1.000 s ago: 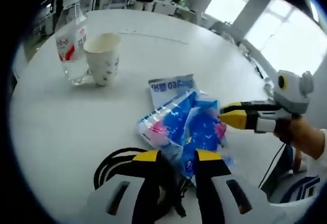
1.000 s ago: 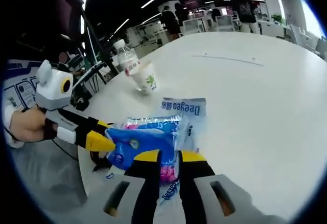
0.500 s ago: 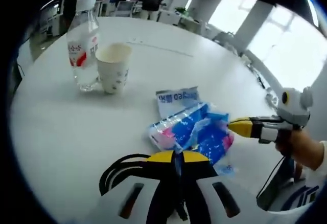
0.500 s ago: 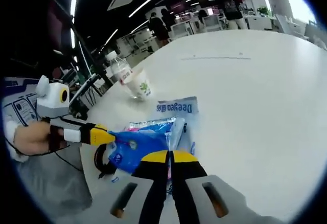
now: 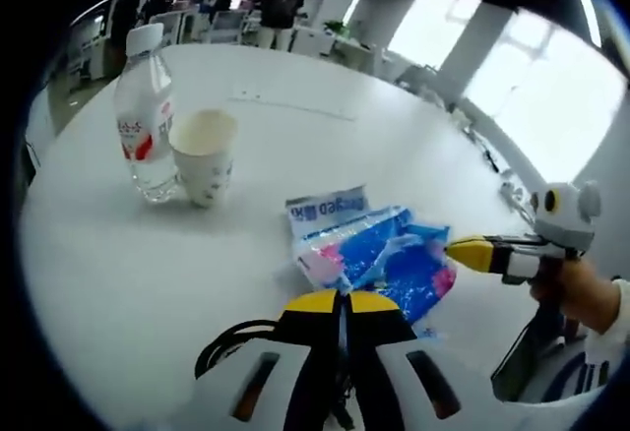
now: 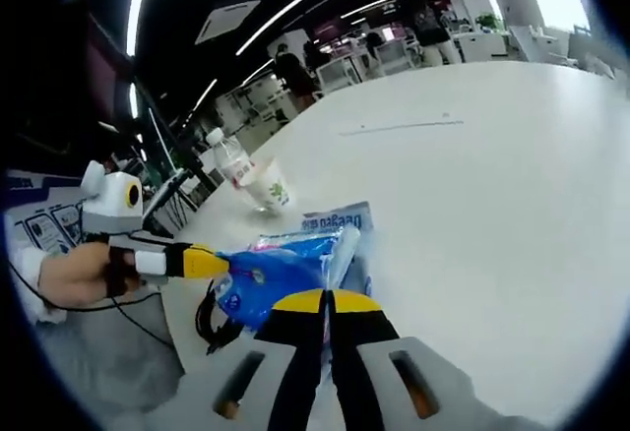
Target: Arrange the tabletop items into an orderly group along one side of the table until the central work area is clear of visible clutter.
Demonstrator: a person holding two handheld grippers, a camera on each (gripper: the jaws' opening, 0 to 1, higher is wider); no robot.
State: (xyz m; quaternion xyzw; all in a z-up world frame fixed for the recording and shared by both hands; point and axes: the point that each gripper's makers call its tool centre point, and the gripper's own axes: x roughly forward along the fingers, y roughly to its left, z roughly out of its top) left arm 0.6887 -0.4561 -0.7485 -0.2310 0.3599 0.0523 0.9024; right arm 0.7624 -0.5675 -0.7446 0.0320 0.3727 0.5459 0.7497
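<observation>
Blue plastic packet (image 5: 379, 259) held between both claws: left gripper (image 5: 341, 301) pinched closed on its near edge, right gripper (image 6: 328, 300) clamped on opposite edge.

Glossy, seemingly plastic blue packet (image 5: 379, 254).

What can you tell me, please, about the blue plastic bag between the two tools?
The bag is crinkly, glossy plastic, blue with white specks and pink patches. It is bunched up and appears lifted slightly above the white table. The left tool is shut on its near edge, and the right tool is shut on the opposite edge, so it hangs stretched between them. Under and behind it lies a flat white packet with blue lettering.
</observation>
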